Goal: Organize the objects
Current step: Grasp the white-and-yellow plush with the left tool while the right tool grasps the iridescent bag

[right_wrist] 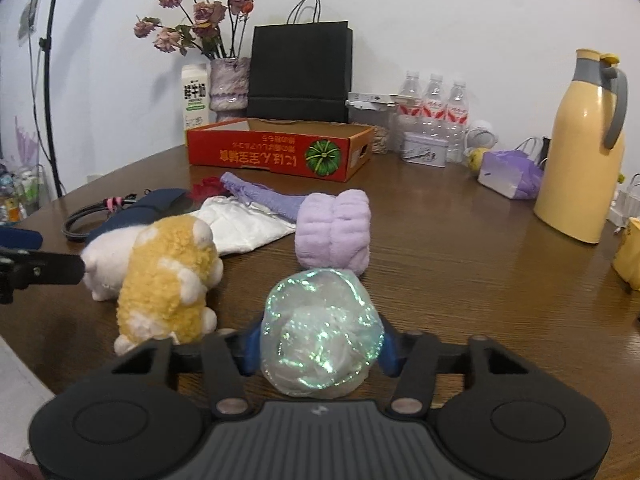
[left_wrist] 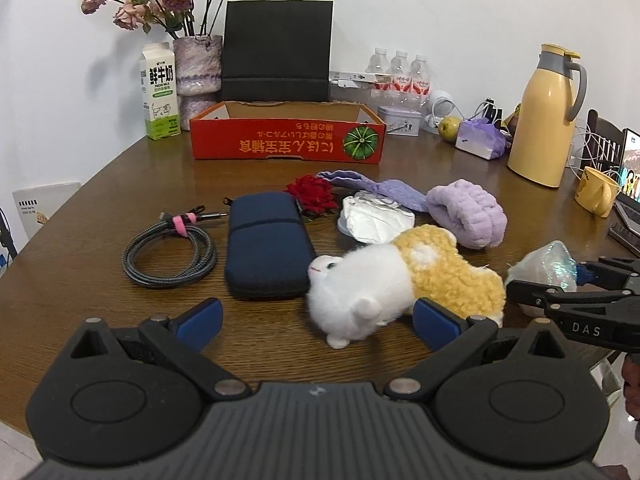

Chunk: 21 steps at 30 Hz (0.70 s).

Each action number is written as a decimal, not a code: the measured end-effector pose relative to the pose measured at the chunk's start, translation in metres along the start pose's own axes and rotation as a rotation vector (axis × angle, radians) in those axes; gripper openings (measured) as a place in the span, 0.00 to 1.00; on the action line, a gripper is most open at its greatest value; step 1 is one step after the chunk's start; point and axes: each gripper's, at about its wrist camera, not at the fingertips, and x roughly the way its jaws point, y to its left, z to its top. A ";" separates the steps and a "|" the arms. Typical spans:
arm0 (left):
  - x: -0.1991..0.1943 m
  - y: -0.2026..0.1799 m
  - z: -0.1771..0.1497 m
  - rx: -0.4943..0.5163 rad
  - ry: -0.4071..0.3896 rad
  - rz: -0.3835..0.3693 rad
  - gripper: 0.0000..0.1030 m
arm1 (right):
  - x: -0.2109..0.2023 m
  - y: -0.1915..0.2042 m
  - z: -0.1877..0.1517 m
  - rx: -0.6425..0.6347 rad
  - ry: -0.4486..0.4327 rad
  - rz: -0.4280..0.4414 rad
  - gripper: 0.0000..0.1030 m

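Observation:
A white and yellow plush toy (left_wrist: 400, 276) lies on the brown table, just beyond my open left gripper (left_wrist: 316, 320); its white rump is near the right pad (left_wrist: 434, 322). My right gripper (right_wrist: 320, 344) is shut on an iridescent cellophane ball (right_wrist: 320, 332), also in the left wrist view (left_wrist: 548, 266). Behind lie a navy pouch (left_wrist: 266, 244), a coiled cable (left_wrist: 170, 250), a red fabric rose (left_wrist: 312, 192), a white pouch (left_wrist: 376, 220), a lilac cloth (left_wrist: 384, 190) and a lilac fluffy band (left_wrist: 468, 216). The open red cardboard box (left_wrist: 288, 140) stands at the back.
Along the wall: milk carton (left_wrist: 158, 92), vase of dried roses (left_wrist: 198, 68), black paper bag (left_wrist: 276, 52), water bottles (left_wrist: 400, 68), tin (left_wrist: 400, 120), apple (left_wrist: 450, 128), purple bag (left_wrist: 482, 140), yellow thermos (left_wrist: 546, 116). A yellow mug (left_wrist: 598, 192) and a laptop (left_wrist: 628, 208) sit at right.

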 end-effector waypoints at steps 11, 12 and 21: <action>-0.001 -0.023 0.007 0.013 0.021 0.045 1.00 | -0.004 -0.015 0.000 -0.017 -0.080 0.064 0.41; -0.001 -0.025 0.007 0.015 0.024 0.050 1.00 | -0.005 -0.016 0.000 -0.019 -0.087 0.071 0.40; -0.001 -0.048 0.016 -0.020 0.068 0.068 1.00 | -0.012 -0.027 -0.003 -0.036 -0.179 0.139 0.39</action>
